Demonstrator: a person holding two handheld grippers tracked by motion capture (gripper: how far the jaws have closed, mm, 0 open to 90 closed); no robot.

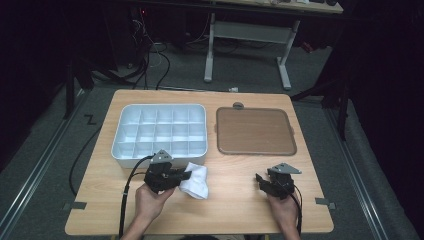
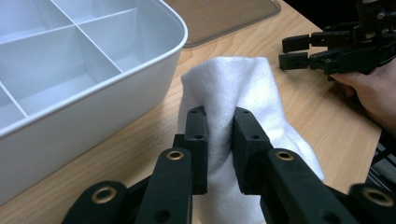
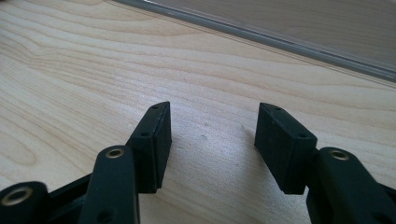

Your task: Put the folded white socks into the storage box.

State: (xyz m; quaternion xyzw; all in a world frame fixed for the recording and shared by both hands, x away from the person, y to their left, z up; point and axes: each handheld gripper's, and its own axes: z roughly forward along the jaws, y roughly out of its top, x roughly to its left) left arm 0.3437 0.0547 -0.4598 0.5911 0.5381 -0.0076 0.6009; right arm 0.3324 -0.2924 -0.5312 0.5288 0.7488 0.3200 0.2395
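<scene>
Sock: white, near left on desk, just right of tray; left gripper clenched on it. Right gripper: released, empty, well right of sock. Long axis runs near-far.

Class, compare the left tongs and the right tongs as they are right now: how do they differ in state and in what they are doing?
The left tongs are shut on the white cloth; the right tongs stand open with nothing between them. The left tongs sit beside the white divided tray; the right tongs are nearer the brown lid. Both are black, hand-held, low over the wooden table.
</scene>
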